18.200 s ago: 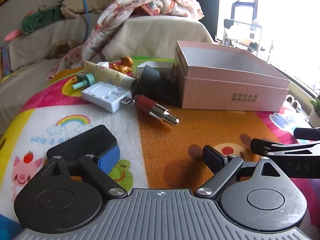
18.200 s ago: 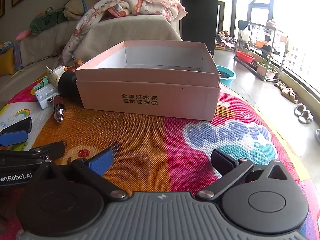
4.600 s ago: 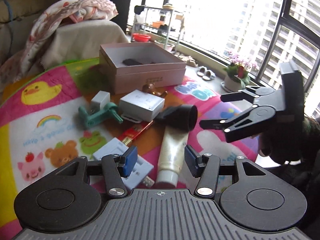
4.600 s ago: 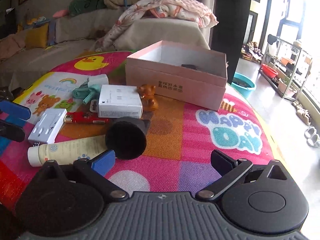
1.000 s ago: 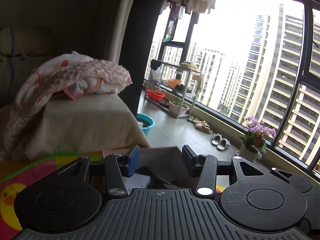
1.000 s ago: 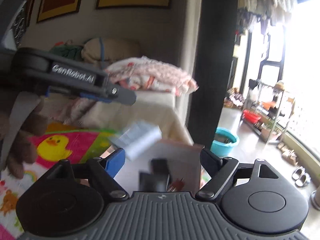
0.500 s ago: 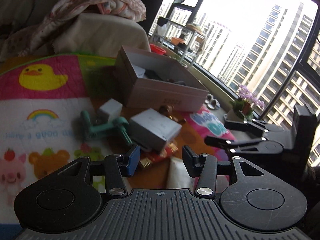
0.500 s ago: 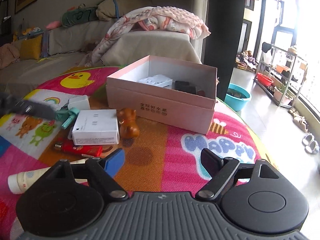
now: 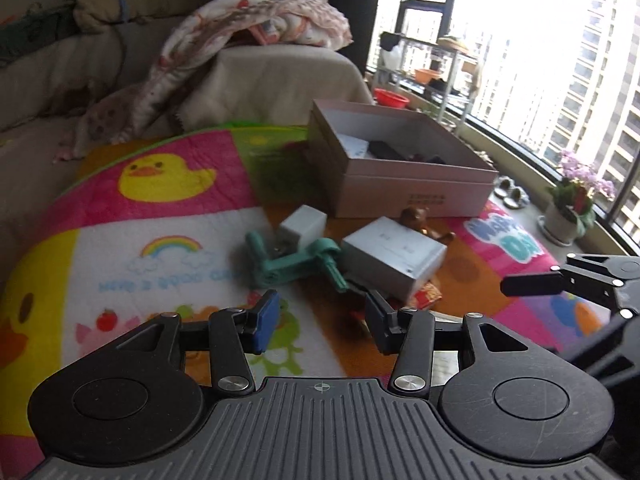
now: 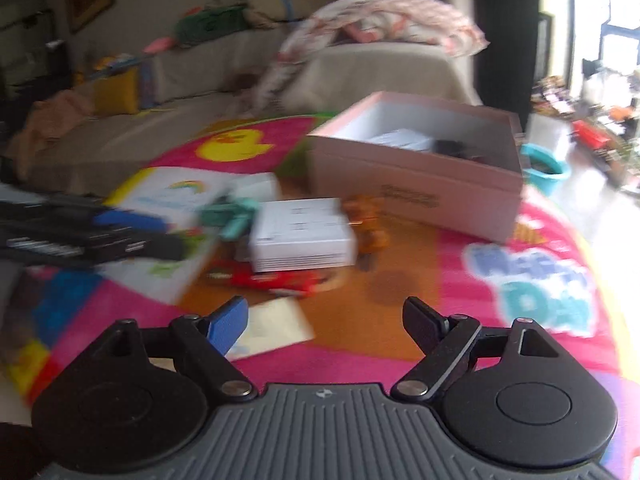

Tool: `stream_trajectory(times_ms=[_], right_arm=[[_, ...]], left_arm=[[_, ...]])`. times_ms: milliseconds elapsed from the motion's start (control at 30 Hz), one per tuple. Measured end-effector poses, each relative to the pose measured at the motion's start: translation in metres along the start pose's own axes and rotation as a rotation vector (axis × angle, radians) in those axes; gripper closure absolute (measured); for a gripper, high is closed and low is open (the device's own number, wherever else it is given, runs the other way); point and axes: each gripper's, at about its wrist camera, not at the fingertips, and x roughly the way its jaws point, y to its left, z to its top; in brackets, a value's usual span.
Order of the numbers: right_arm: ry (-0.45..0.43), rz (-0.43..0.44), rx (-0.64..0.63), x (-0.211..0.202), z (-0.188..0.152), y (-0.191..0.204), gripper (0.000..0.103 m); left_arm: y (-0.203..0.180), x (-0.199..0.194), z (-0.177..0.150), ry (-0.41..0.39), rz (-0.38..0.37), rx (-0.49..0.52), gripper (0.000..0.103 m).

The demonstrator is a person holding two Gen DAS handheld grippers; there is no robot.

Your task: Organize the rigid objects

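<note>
Both of my grippers hang over the colourful cartoon play mat (image 9: 168, 240), tilted down at the clutter. My left gripper (image 9: 320, 322) has its jaws partly apart with nothing between them, only mat and a scrap of red wrapper below. My right gripper (image 10: 326, 322) stands wide, its jaws having just been opening, and it holds nothing; under its left finger lies one cream-coloured tube end (image 10: 272, 330).

Moving out, I count one flat red packet (image 10: 276, 280) lying just in front of one large white rectangular box (image 10: 302, 240), the two touching or nearly so. Beside that box on the left is one teal plastic clamp-shaped piece (image 9: 296, 264), and against it one small white cube-like adapter (image 9: 302, 226). On the box's other side sits one small brown bear-shaped figurine (image 10: 368, 220), close to the box, though the right view is blurred and I cannot tell if they touch.

Farther off is one open pink cardboard carton (image 9: 416, 192) with printed characters on its front wall. Inside I make out one white item and at least two dark ones; the rest is too small to count.

Beyond the mat, one beige sofa (image 9: 276, 80) carries one crumpled patterned blanket (image 9: 256, 20).
</note>
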Motion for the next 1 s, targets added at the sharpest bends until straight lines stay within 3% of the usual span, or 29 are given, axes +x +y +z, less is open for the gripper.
stream_trajectory(times_ms=[200,333,467,800,1000], right_arm=[[-0.011,0.035,-0.247,0.011,0.008,0.065,0.016],[0.025,0.106,-0.343,0.017,0.006,0.087,0.016],[0.065,0.075,-0.384,0.021,-0.002,0.084,0.016],[0.088,-0.191,-0.249,0.012,-0.014,0.016,0.016],[0.044,-0.145,-0.053,-0.007,-0.016,-0.023,0.016]], left_arm=[[0.007,-0.001,0.001,0.004,0.078,-0.020,0.052],[0.010,0.001,-0.003,0.023,0.063,-0.031,0.052],[0.009,0.003,-0.005,0.032,0.042,-0.033,0.052],[-0.002,0.013,-0.008,0.061,-0.029,-0.015,0.052],[-0.012,0.024,-0.006,0.085,-0.061,0.013,0.052]])
